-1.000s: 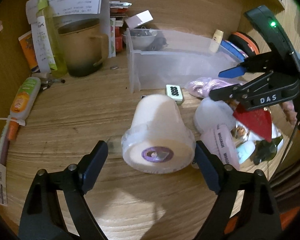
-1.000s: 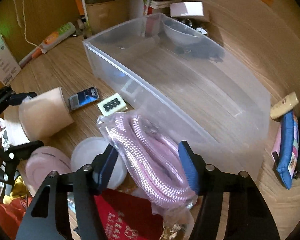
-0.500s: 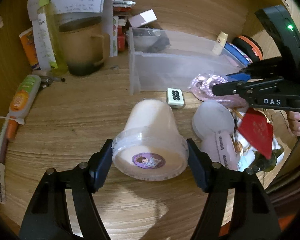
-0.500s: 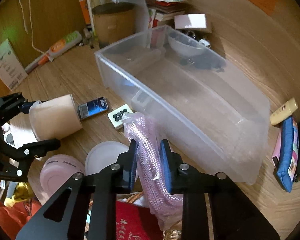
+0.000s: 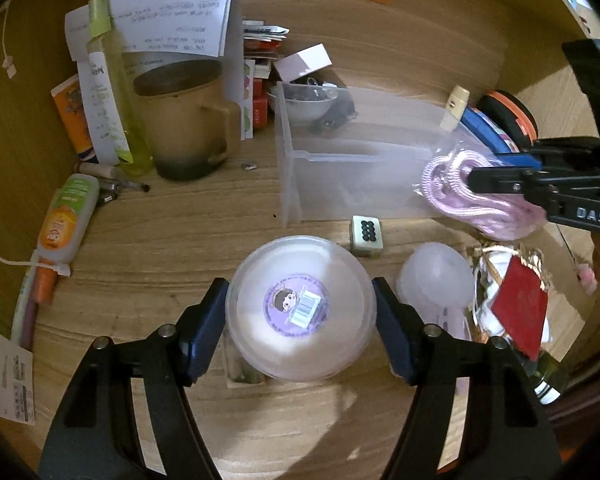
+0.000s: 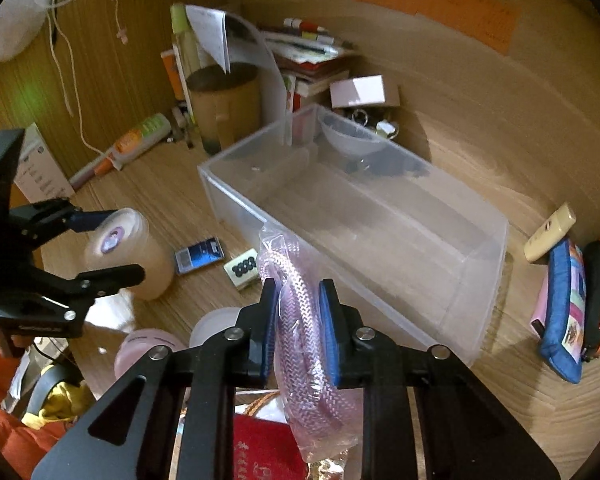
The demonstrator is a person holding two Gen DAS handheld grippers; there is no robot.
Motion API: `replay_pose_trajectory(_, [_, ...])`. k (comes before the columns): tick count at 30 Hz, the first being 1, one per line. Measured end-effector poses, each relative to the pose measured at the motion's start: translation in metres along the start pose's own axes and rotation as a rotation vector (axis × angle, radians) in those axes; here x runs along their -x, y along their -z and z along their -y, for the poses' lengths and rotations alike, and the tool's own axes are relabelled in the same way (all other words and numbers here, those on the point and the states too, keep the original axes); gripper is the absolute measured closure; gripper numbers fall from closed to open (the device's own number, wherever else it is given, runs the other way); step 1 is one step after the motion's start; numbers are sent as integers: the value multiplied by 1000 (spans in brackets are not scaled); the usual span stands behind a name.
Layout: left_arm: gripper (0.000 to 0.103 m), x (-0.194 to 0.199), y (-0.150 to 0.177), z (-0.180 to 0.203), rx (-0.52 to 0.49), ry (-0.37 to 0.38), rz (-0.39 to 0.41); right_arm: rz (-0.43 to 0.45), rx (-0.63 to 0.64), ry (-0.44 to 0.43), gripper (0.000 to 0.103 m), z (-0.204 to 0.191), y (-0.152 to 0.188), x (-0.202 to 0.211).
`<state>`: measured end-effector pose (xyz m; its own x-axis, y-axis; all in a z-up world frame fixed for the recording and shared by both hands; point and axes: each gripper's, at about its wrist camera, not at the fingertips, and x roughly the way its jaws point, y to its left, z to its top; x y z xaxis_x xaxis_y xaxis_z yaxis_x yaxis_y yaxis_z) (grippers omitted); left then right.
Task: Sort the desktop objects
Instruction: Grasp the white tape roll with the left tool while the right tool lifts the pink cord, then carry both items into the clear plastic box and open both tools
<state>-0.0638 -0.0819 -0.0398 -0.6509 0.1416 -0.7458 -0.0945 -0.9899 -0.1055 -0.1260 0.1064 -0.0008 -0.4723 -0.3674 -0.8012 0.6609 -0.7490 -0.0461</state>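
Note:
A round cream plastic tub [image 5: 300, 256] with a purple sticker on its lid sits between the blue pads of my left gripper [image 5: 298, 300], which is shut on its sides. In the right wrist view the tub [image 6: 140, 264] hangs tilted above the desk in the left gripper [image 6: 120, 244]. My right gripper [image 6: 298, 296] is shut on a clear bag of pink braided cable [image 6: 284, 256], held up just in front of the clear plastic bin [image 6: 380, 216]. From the left wrist view the cable bag [image 5: 460, 184] hangs beside the bin [image 5: 340, 176].
A white tile with black dots [image 5: 366, 232] and a blue card [image 6: 200, 256] lie before the bin. Round pale lids [image 5: 436, 276] and a red packet [image 5: 520, 304] crowd the right. A brown mug [image 5: 180, 120], bottles and papers fill the back left; a blue pouch [image 6: 564, 312] lies right.
The left gripper closed on the tub and raised it, tipping its lid toward the camera. The right gripper closed on the cable bag and lifted it off the desk.

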Motion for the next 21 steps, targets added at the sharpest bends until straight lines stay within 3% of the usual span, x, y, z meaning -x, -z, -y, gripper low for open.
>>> replay_pose_trajectory(9, [33, 20, -18, 2, 8, 1, 59, 59, -16, -17, 85, 6, -6, 20])
replay_pose_trajectory(21, [33, 38, -55, 10, -6, 51, 113, 144, -30, 22, 85, 20, -18, 49])
